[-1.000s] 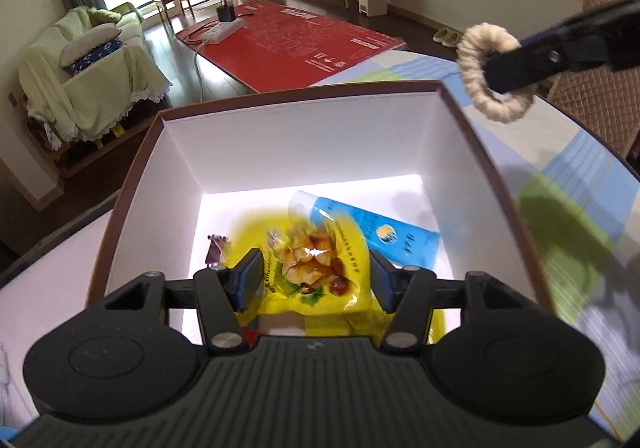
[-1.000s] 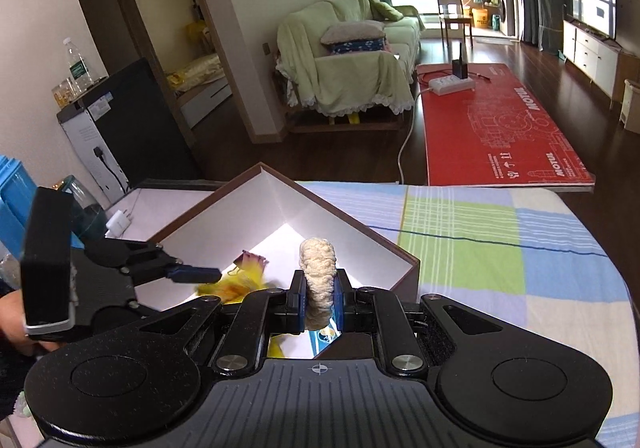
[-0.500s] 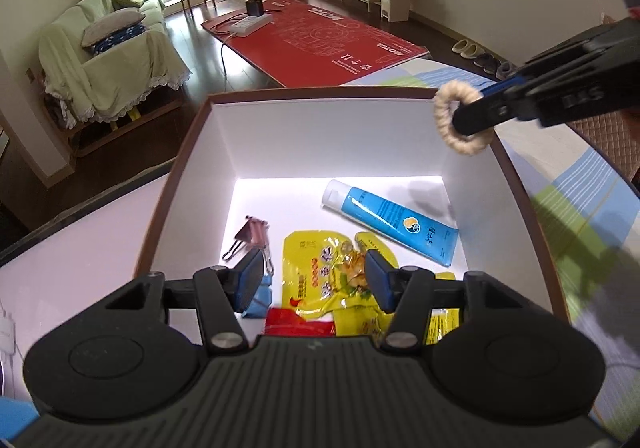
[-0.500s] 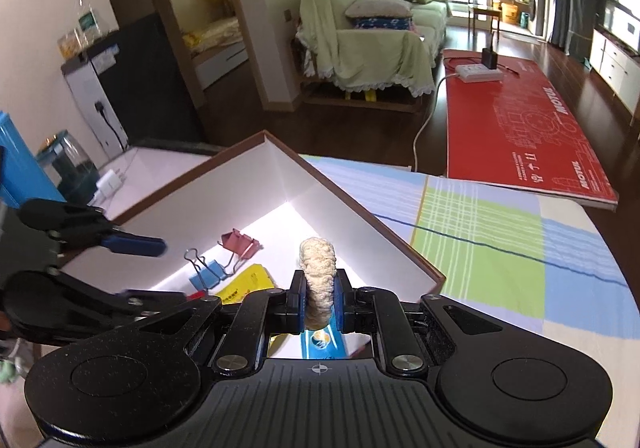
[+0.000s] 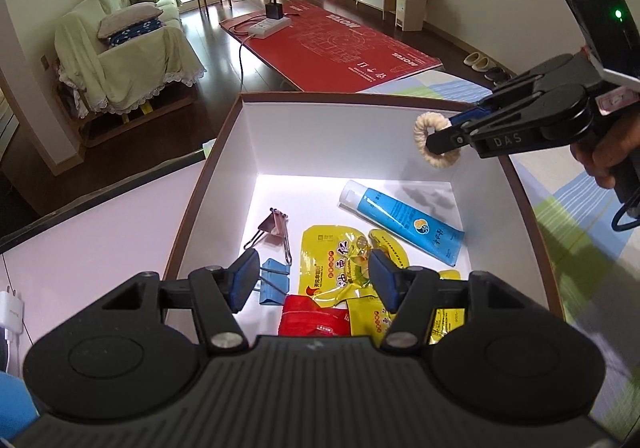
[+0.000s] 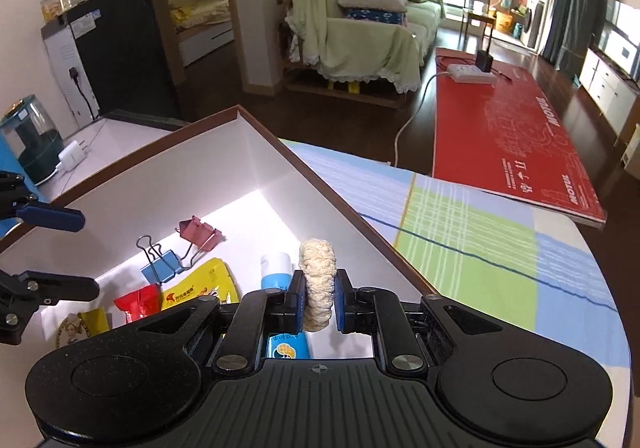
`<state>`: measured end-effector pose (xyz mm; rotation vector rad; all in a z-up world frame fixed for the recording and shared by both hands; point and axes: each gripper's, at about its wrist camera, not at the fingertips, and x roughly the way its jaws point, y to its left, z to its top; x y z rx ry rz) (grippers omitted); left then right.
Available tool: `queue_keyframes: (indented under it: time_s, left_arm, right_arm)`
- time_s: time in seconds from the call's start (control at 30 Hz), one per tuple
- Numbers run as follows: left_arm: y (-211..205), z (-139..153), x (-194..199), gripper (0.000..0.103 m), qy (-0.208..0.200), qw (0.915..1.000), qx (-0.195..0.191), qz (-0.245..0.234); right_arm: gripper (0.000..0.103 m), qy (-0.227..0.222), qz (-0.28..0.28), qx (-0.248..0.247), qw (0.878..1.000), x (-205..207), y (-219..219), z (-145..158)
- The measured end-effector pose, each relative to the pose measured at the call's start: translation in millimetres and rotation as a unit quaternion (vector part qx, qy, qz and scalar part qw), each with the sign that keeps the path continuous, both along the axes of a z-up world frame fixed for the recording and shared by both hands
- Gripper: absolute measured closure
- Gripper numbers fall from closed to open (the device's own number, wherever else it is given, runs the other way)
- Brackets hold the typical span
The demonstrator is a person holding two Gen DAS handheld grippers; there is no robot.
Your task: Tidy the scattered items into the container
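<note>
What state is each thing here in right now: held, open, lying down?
Left gripper: jaws open, empty, above the box.
Right gripper: jaws shut on cream woven ring, over the box.
Brown-rimmed white box: open-topped.
Blue tube: lying flat inside, capped.
Yellow snack packet: lying inside.

Cream rope ring [image 6: 317, 279]: hanging upright, pinched in the right tool [image 6: 317, 302] above the box. White box [image 5: 224, 183], brown-rimmed: holding a blue tube [image 5: 404, 221], yellow snack packets [image 5: 340, 260], red packet [image 5: 314, 320], pink [image 5: 274, 228] and blue binder clips [image 5: 274, 280], all lying flat.
</note>
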<state>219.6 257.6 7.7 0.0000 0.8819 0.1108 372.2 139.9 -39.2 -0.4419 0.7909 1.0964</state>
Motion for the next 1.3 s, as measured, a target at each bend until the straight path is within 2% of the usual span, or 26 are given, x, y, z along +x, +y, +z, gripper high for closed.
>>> queue_keyframes:
  time_s: [0.03, 0.07, 0.17, 0.27, 0.43, 0.6, 0.73, 1.3]
  left_arm:
    - [0, 0, -1, 0.046, 0.0, 1.0, -0.001, 0.002]
    - [0, 1, -2, 0.046, 0.0, 1.0, -0.002, 0.003]
    - [-1, 2, -4, 0.046, -0.001, 1.0, -0.005, 0.006]
    - [-3, 3, -6, 0.045, -0.004, 0.9999, -0.005, 0.009]
    - [-5, 7, -14, 0.036, -0.006, 0.9998, -0.007, 0.018]
    - [-8, 10, -23, 0.035, -0.001, 0.9995, -0.011, 0.029]
    - [-9, 15, -31, 0.027, 0.003, 0.999, -0.01, 0.044]
    - [-32, 44, -70, 0.022, -0.002, 0.9972, 0.011, 0.074]
  right_arm:
    - [0.061, 0.002, -0.002, 0.001, 1.0, 0, -1, 0]
    - [0.025, -0.002, -0.009, 0.006, 1.0, 0, -3, 1]
    - [0.024, -0.012, -0.011, 0.028, 0.999, -5, -9, 7]
    - [0.024, -0.021, -0.016, 0.02, 0.999, -7, -10, 11]
    - [0.024, 0.0, -0.014, 0.014, 1.0, -14, -19, 21]
    - [0.024, 0.011, -0.006, 0.006, 1.0, -29, -26, 26]
    - [0.024, 0.015, -0.002, 0.002, 1.0, -39, -29, 28]
    - [0.024, 0.026, -0.021, 0.006, 0.999, -83, -47, 43]
